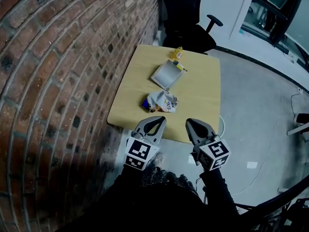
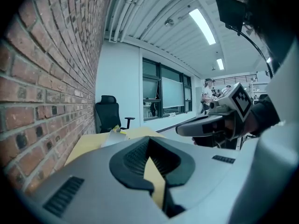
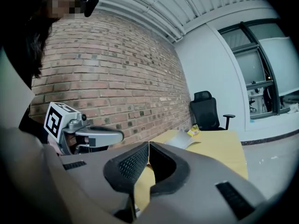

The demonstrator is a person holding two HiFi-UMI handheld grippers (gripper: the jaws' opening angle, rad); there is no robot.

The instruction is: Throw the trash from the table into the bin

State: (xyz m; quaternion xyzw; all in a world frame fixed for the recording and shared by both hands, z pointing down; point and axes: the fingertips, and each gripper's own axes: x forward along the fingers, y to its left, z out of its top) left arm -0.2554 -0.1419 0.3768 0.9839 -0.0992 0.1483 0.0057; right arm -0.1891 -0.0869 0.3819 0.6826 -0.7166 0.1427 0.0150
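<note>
Along the left side of the room runs a brick wall (image 1: 58, 71), and a square wooden counter (image 1: 203, 91) stands with its left edge against it. Three bits of trash lie on the counter in a rough line from near to far. A crumpled white and blue wrapper (image 1: 161, 102) sits nearest. A flat silver pouch (image 1: 167, 74) lies just beyond it, around the middle of the top. A small yellow wrapper (image 1: 178, 53) rests at the far edge, close to the pouch. Beyond the far edge a black office chair (image 1: 186, 13) is parked by the wall.

At the near edge of the counter the person holds both tools side by side, pointing toward the trash. The left tool (image 1: 161, 119) has its jaws closed, tips meeting with nothing between them, and its tip sits just short of the crumpled wrapper without touching it. To its right, the right tool (image 1: 189, 122) is also closed tight and empty, over the near edge of the counter. None of the trash is gripped.

Farther right, bare grey floor (image 1: 260, 115) stretches away from the counter.
</note>
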